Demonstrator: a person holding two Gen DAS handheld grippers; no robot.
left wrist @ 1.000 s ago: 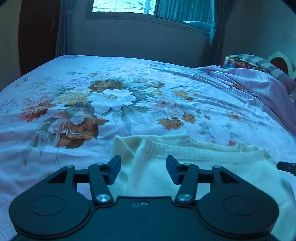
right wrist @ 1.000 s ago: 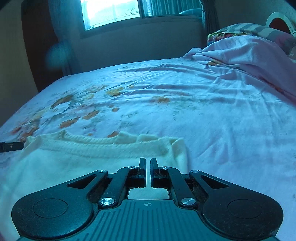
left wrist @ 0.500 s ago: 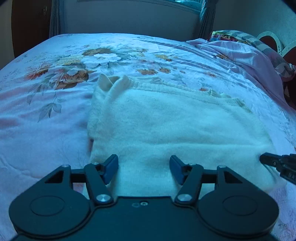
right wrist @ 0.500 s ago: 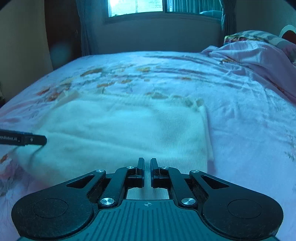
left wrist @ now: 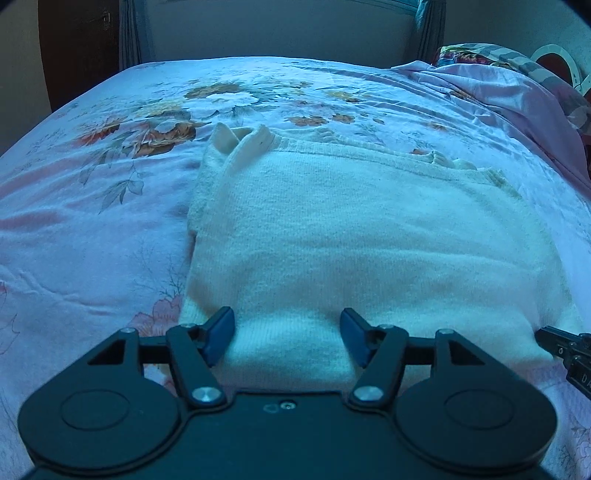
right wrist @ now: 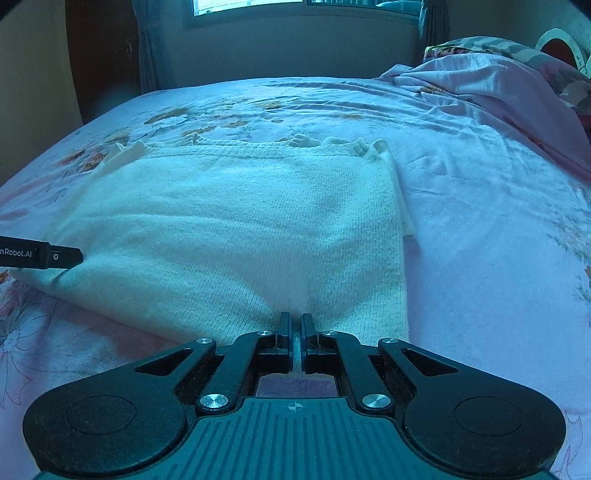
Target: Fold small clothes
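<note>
A cream knitted garment [left wrist: 351, 229] lies folded on the floral bed sheet [left wrist: 92, 221]; it also shows in the right wrist view [right wrist: 240, 229]. My left gripper [left wrist: 287, 334] is open, its blue pads at either side of the garment's near folded edge. My right gripper [right wrist: 294, 326] has its jaws nearly together at the near edge of the garment, pinching a small ridge of knit. The right gripper's tip shows at the right edge of the left wrist view [left wrist: 565, 347]. The left gripper's finger shows at the left of the right wrist view [right wrist: 40, 256].
A crumpled pink blanket [right wrist: 498, 88] and patterned pillows [left wrist: 498, 55] lie at the far right of the bed. A wall with a window [right wrist: 306, 3] and curtains stands beyond the bed. A dark door [left wrist: 77, 48] is at the far left.
Both grippers have pulled back toward me from the far ribbed hem to the near folded edge. The garment now lies doubled over. The left gripper stays open, the right stays shut.
</note>
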